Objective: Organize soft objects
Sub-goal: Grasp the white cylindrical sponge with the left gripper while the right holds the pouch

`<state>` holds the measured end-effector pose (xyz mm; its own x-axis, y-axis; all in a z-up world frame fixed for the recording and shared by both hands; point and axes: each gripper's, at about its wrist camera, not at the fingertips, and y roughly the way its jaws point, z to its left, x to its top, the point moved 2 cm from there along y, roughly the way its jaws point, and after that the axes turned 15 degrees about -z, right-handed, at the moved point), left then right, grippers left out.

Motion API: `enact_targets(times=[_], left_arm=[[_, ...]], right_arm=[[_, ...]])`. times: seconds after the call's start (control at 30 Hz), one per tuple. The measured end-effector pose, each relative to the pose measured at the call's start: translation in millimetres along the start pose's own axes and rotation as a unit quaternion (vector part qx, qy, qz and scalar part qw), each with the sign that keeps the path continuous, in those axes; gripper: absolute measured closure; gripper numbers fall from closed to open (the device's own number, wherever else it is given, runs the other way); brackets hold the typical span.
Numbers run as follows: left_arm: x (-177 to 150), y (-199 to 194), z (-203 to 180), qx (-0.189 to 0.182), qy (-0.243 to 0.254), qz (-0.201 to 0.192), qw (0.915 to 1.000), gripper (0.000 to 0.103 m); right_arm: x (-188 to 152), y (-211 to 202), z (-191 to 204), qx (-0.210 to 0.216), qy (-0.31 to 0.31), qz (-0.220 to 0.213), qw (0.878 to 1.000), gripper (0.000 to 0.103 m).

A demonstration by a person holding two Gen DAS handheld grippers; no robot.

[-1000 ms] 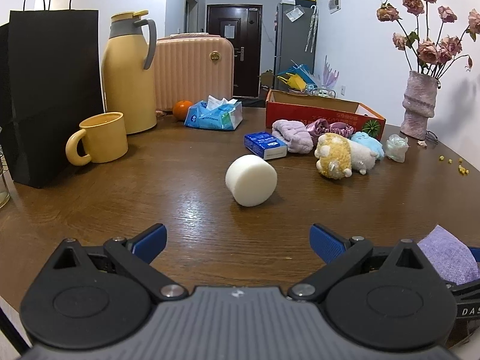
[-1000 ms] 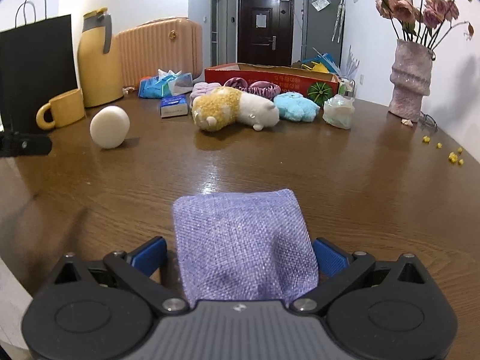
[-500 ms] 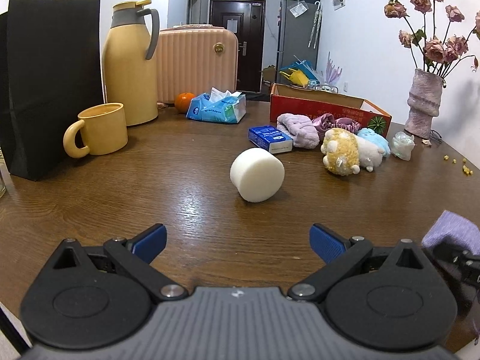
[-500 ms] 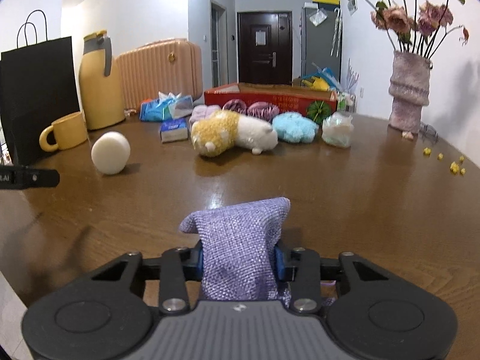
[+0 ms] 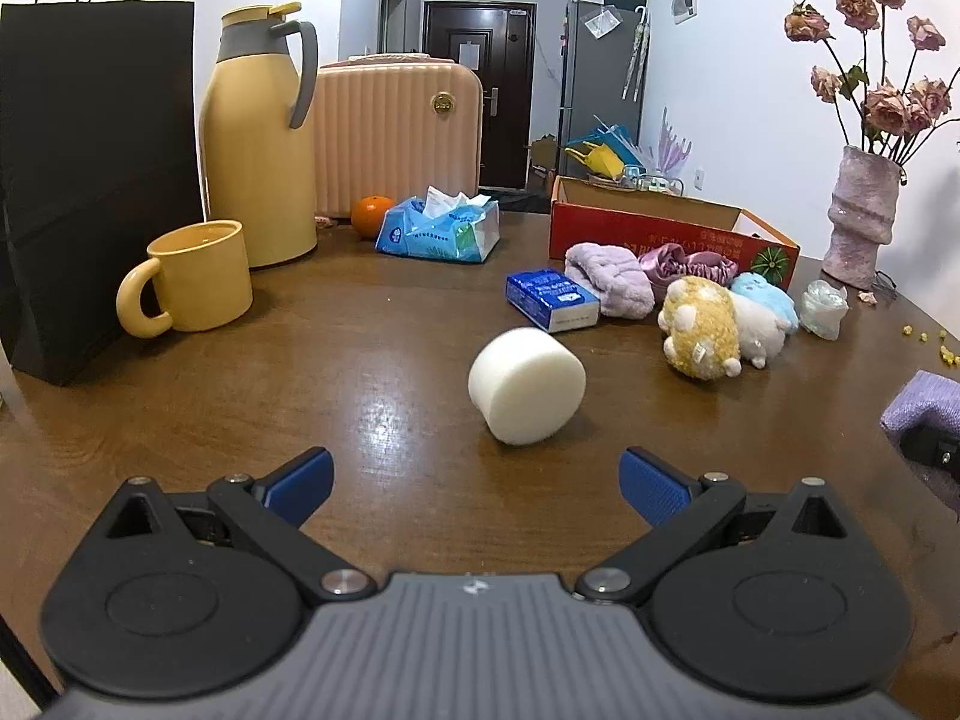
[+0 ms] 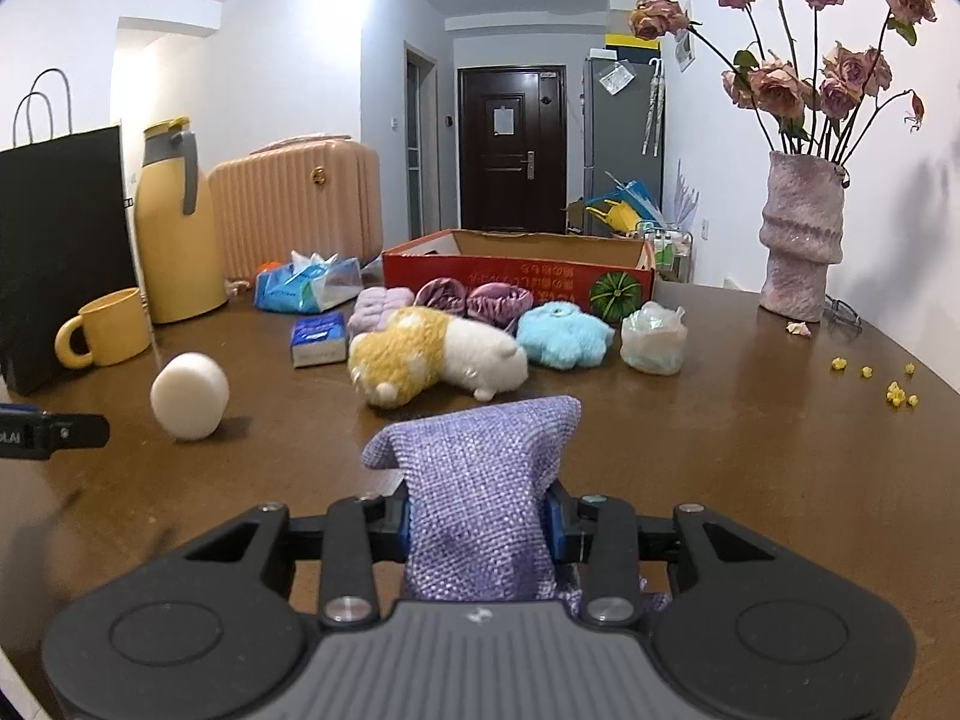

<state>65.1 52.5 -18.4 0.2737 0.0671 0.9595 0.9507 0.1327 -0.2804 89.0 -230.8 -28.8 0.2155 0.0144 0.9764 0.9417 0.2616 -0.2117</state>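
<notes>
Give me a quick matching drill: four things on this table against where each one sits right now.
1 purple pouch
2 white foam cylinder
3 orange
4 yellow mug

A beside the black bag
B ahead of the open left gripper
C clamped in the right gripper
D beside the tissue pack

Pairs: 1-C, 2-B, 3-D, 4-A

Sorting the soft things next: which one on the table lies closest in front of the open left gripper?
The white foam cylinder, lying alone just ahead of the left gripper; the plush toys sit farther back by the red box.
</notes>
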Motion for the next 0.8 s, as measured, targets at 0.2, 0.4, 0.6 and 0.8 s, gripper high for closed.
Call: enact_targets(times=[0.2,0.4,0.6,0.8], left_arm=[[7,14,-3,0.001,0.001,-0.001,1.0000,0.000],[12,29,-6,0.000,0.003,-0.001,1.0000,0.000],[18,50,-16,-0.002,0.005,0.004,1.0000,0.000],[20,72,-29,0.005,0.017,0.009,0.9998,0.000]], right_arm=[[9,17,-10,-0.011,0.004,-0.003,1.000,0.066],[19,37,-20,-0.018,0.006,-0.009,1.000,0.066],[27,58,-27,-0.016,0.009,-0.013,1.000,0.066],[28,81,-32,-0.008,0.020,-0.017,1.000,0.066]])
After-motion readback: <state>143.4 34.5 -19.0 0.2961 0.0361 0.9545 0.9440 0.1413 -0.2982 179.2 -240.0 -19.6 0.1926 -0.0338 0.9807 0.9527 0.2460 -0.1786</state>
